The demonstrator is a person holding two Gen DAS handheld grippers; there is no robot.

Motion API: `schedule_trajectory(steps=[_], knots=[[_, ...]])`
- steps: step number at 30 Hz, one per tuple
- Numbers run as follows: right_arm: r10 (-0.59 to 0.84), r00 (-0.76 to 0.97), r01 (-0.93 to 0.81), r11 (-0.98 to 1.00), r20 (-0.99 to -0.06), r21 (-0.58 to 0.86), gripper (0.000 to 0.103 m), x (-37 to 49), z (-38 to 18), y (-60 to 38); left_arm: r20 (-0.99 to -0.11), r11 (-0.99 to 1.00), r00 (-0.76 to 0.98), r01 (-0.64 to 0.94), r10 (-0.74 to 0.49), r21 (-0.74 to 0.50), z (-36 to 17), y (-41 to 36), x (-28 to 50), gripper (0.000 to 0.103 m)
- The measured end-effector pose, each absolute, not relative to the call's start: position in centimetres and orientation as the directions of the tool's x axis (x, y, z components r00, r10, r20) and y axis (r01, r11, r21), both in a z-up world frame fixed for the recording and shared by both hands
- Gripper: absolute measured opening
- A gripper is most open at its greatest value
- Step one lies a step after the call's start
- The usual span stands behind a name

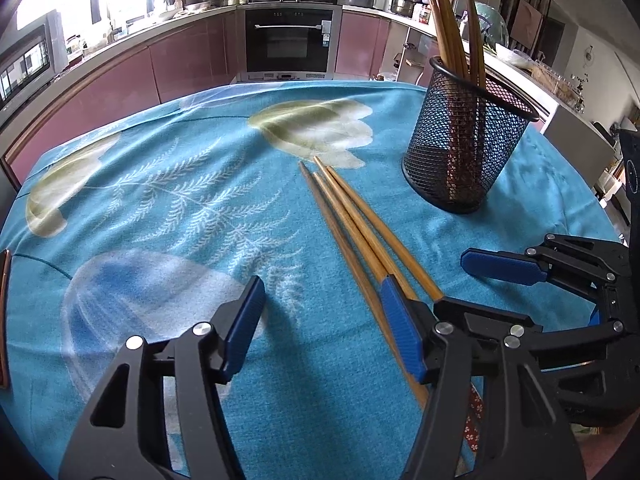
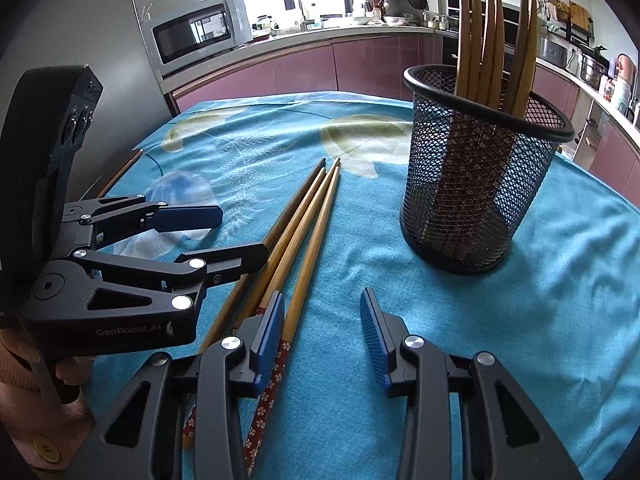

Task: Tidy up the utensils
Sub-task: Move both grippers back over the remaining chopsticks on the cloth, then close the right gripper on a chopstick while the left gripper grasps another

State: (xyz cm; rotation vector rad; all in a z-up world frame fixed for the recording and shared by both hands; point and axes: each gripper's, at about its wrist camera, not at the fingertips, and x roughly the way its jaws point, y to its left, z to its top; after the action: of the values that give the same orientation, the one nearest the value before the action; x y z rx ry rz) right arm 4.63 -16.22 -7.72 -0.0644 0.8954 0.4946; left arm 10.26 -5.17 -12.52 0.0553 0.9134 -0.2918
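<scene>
Several wooden chopsticks (image 1: 352,224) lie side by side on the blue flowered cloth (image 1: 160,200), tips pointing away; their near ends have a red flower pattern (image 2: 276,376). A black mesh cup (image 2: 476,184) stands upright at the right and holds several more chopsticks (image 2: 484,40). My left gripper (image 1: 322,322) is open low over the cloth, its right finger lying over the chopsticks. My right gripper (image 2: 320,336) is also open, and its left finger (image 2: 268,340) covers the chopsticks' near ends. Neither pair of pads presses on a chopstick. The right gripper's finger (image 1: 504,268) shows in the left wrist view.
The left gripper (image 2: 244,234) sits close beside the right one, held by a hand in a pink sleeve (image 2: 24,392). The table's far edge (image 1: 280,84) faces purple kitchen cabinets and an oven (image 1: 290,40). A microwave (image 2: 196,32) stands on the counter behind.
</scene>
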Motion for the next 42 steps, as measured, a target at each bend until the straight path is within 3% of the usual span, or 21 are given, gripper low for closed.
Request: schedule_trajectory(steps=[10, 19, 26, 42], knots=[[0.384, 0.521, -0.436, 0.887, -0.762, 0.149, 0.036, 4.7, -7.6, -16.3, -0.795, 0.950, 0.546, 0.291, -0.264, -0.116, -12.5, -4.4, 10.1, 0.038], [0.376, 0.522, -0.436, 0.889, -0.766, 0.139, 0.036, 5.2, -7.6, -16.2, -0.798, 0.952, 0.544, 0.284, -0.259, -0.115, -12.4, -4.2, 10.4, 0.038], [0.368, 0.522, -0.442, 0.888, -0.770, 0.124, 0.035, 5.8, -7.6, -15.7, -0.805, 0.955, 0.543, 0.279, -0.241, -0.098, -12.5, -4.7, 12.0, 0.029], [0.369, 0.517, -0.448, 0.885, -0.772, 0.123, 0.020, 7.6, -7.6, -15.4, -0.802, 0.963, 0.551, 0.248, -0.230, -0.105, -12.6, -5.1, 12.9, 0.021]])
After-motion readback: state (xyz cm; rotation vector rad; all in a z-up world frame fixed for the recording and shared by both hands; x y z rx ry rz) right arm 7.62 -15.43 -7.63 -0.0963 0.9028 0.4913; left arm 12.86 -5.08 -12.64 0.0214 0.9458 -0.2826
